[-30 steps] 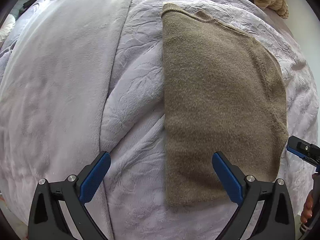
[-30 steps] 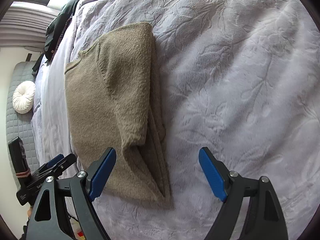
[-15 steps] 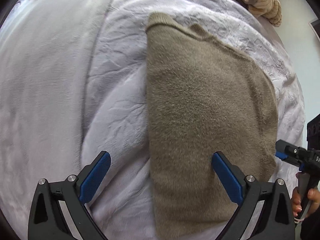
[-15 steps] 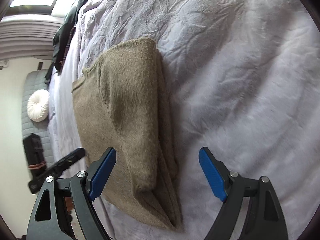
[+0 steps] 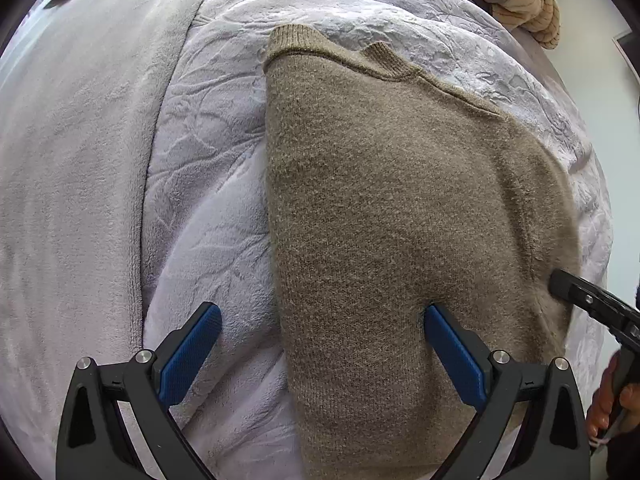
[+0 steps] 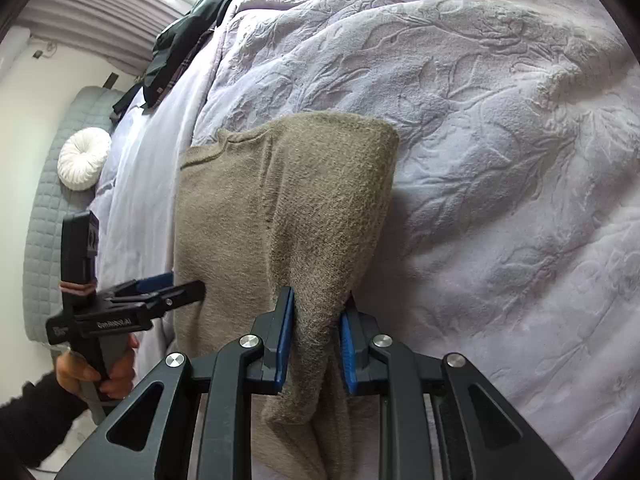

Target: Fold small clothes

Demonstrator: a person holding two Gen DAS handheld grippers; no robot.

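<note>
Right tool (image 6: 314, 336) angled steeply down, closing on sweater (image 6: 280, 208) fold

Black gripper (image 6: 314, 340) frames, blue ribbed pads (image 6: 285, 336), silver screws, white lettering beside the black sleeve (image 6: 36, 420).

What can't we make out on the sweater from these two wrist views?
- Sweater near hem: cut off by the bottom edge in both views.
- Right tool is closing on a fold; the layers pinched between its pads cannot be counted.
- Left tool is open; contact of its right pad with the knit is unclear.
</note>
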